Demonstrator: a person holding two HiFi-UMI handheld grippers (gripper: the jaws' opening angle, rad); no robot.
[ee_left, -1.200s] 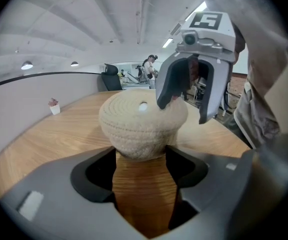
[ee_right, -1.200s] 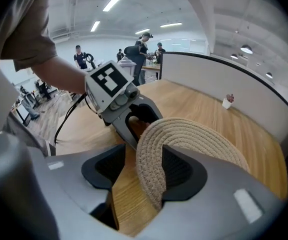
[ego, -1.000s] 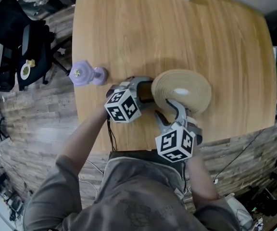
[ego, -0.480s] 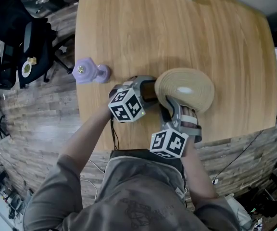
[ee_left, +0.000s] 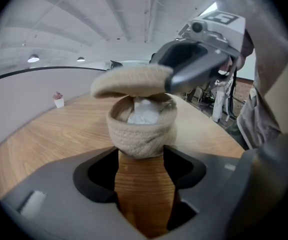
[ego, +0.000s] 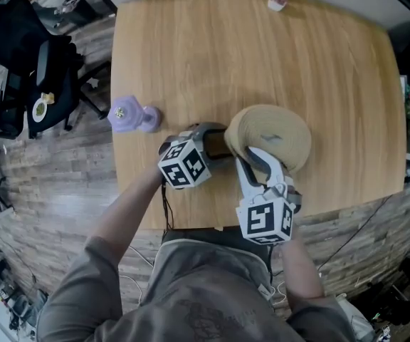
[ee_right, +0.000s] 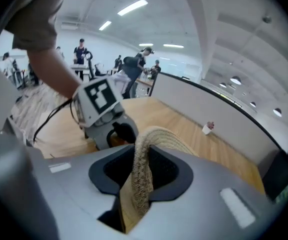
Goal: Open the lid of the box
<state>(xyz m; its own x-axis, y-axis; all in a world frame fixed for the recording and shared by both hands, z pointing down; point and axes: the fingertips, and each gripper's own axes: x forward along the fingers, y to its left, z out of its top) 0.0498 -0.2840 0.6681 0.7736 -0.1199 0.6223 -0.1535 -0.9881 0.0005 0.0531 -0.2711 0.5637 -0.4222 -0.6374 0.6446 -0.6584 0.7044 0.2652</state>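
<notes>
Broadly, a pale wooden surface fills the head view, and the woven rope box stands on it near the person's edge, right of centre. Its round woven lid hangs just above the box's rim. In the left gripper view a gap shows under the lid, with something white inside the box.

The left hand-held gripper reaches in from the left. Its jaws are wide apart and have just been closing a little, and their tips press on either side of the box's body.

The right hand-held gripper comes from the near side. Its jaws have just been closing and now pinch the near rim of the lid, which runs edge-on between them in the right gripper view.

A lilac dumbbell-shaped object lies near the surface's left edge, well apart from the box. A tiny potted plant stands at the far edge.
</notes>
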